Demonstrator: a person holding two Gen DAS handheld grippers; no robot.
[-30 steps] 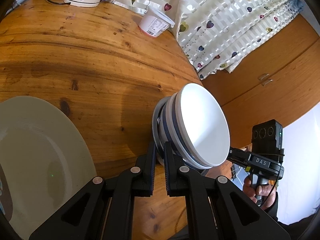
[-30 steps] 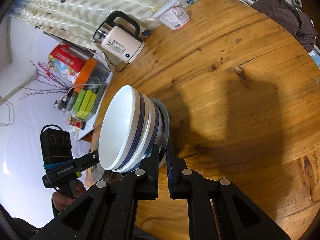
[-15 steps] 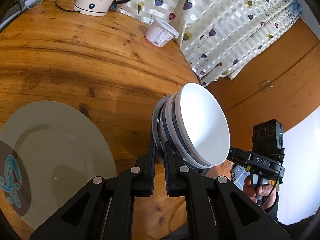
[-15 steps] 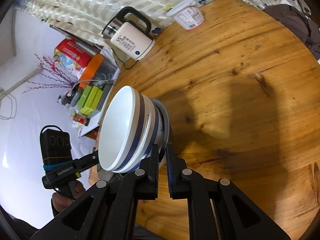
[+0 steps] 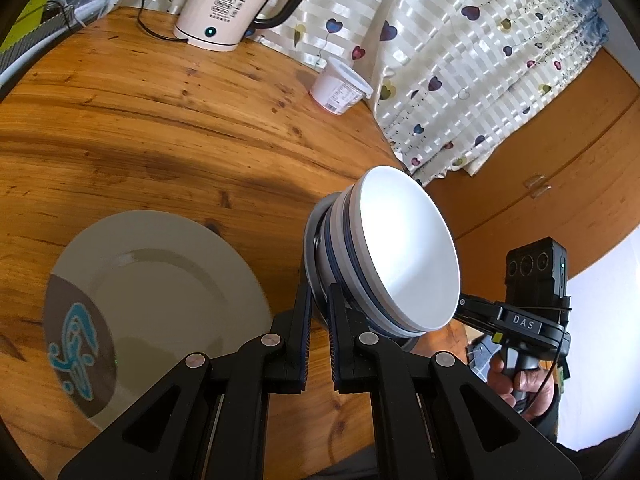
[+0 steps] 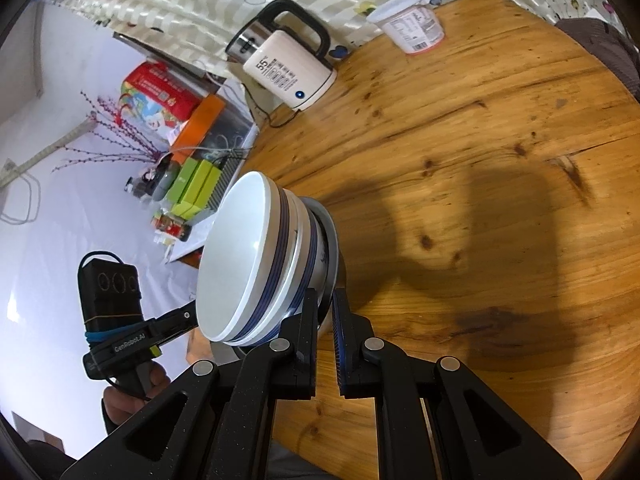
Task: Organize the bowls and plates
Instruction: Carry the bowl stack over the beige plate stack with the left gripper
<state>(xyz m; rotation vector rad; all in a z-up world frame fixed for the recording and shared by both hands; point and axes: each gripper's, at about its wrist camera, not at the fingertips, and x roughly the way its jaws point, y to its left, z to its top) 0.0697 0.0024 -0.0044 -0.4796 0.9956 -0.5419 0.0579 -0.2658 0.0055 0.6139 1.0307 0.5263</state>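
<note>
Bowls, stacked on a small plate, are hanging mid-frame, both grippers clenching the plate's rim above the counter.

"55°C" is displayed on the kettle. "DAS" is printed on the right gripper, seen from the left wrist; "GenRobot.AI" is printed on the left gripper, seen from the right wrist.

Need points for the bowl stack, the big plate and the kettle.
bowl stack (image 5: 404, 252), left wrist view, inside of the top bowl.
plate (image 5: 160, 280), left wrist view, bare centre well.
kettle (image 6: 288, 72), right wrist view, white body by the printed panel.
</note>
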